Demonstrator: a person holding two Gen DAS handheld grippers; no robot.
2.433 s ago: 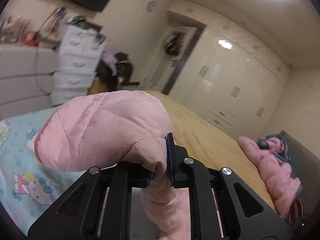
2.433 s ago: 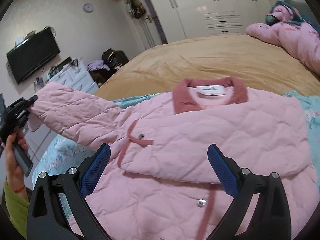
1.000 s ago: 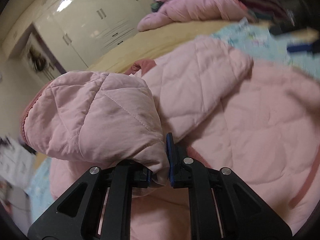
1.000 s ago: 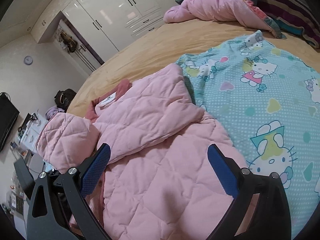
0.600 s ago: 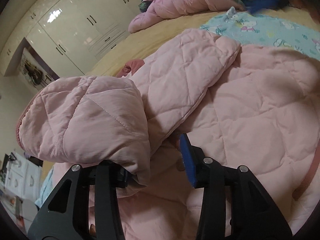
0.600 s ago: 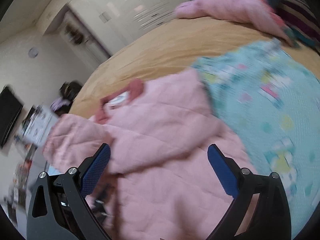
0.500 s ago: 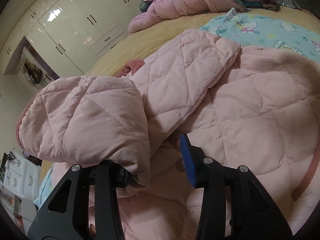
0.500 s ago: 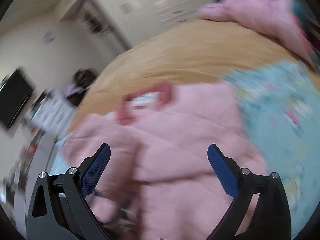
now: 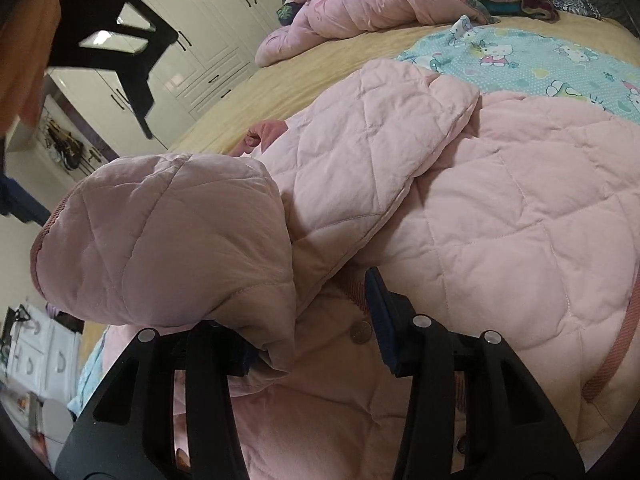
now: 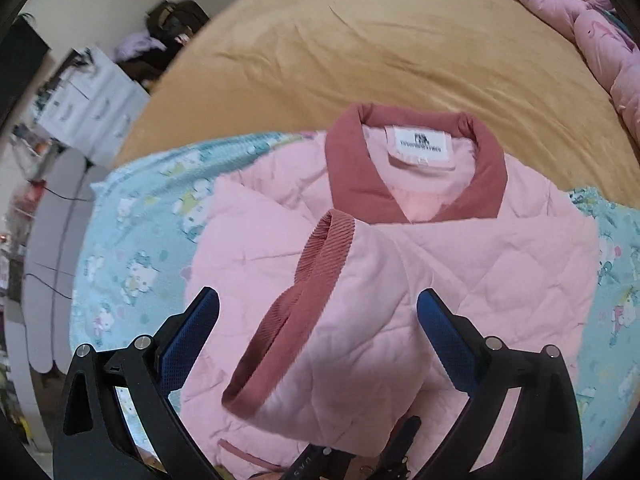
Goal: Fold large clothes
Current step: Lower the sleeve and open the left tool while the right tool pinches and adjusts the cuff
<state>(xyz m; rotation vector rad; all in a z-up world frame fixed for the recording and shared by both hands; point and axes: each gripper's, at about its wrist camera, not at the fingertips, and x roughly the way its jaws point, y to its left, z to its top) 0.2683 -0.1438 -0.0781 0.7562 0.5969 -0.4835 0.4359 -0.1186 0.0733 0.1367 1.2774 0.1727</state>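
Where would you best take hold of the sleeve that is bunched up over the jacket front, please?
Probably at the ribbed cuff: it stands up off the jacket as a firm open edge, so jaws can straddle it from above. The right gripper hangs open right over it.

The room was softly lit; glare shone on the wardrobe doors (image 9: 208, 40) far beyond my left fingers (image 9: 380, 312). Left of my right fingers (image 10: 188, 336), the drawers (image 10: 92, 104) smeared with motion blur. The lenses bent and darkened every edge.
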